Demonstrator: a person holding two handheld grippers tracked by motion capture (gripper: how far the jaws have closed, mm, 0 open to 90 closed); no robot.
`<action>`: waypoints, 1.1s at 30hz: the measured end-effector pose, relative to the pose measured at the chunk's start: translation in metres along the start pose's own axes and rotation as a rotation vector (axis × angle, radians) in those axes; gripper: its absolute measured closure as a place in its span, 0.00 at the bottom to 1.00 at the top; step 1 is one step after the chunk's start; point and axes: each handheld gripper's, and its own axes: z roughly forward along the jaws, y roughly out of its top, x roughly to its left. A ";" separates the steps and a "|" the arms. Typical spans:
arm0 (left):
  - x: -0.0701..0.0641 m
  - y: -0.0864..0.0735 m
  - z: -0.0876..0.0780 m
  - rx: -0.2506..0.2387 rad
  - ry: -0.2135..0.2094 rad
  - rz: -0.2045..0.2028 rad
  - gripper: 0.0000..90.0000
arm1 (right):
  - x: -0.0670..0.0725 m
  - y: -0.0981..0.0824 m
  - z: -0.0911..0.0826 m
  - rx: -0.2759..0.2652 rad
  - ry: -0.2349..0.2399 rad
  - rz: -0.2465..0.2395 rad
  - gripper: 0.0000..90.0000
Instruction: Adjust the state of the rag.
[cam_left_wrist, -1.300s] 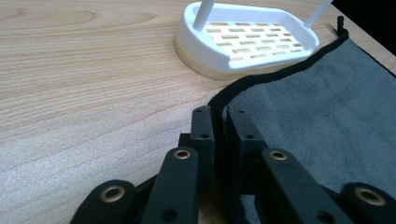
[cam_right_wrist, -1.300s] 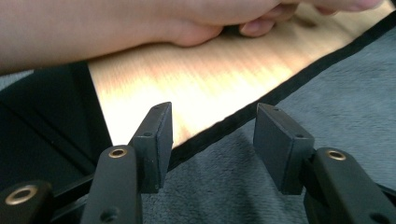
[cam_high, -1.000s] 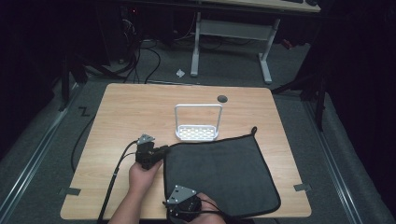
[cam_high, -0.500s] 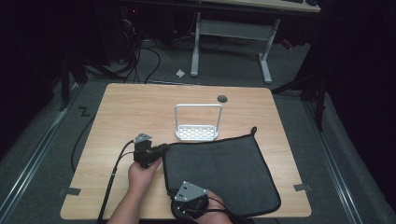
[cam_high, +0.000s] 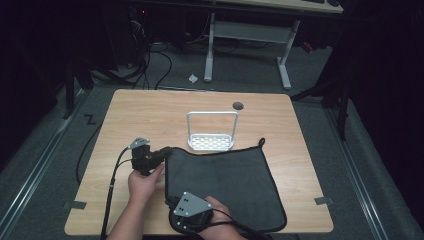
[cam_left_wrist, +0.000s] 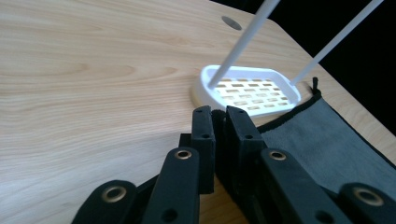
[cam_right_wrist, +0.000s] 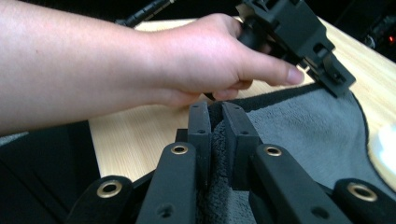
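The left claw (cam_high: 167, 150) pinches the dark grey cloth's (cam_high: 225, 180) far left corner (its own view shows the jaws nearly together). The right claw (cam_right_wrist: 215, 116) clamps the fuzzy near-left edge, bunched between its jaws. Beyond the cloth on the wooden tabletop (cam_high: 150, 115) stands a white slotted rack (cam_high: 211, 142).

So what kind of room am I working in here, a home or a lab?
Most likely a lab or workshop. A bare wooden table stands on grey carpet, cables trail across the floor behind it, and a height-adjustable desk frame stands further back. The surroundings are dark, with nothing homely in sight.
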 end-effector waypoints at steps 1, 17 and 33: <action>0.003 0.000 -0.004 -0.003 0.004 -0.008 0.91 | 0.004 0.008 0.007 -0.010 0.011 -0.010 0.92; 0.050 0.003 -0.094 -0.057 0.150 -0.046 0.91 | 0.045 0.058 0.055 -0.093 0.121 -0.056 0.92; -0.001 0.020 -0.045 -0.066 0.123 0.001 0.91 | 0.013 0.033 0.008 -0.102 0.017 -0.031 0.92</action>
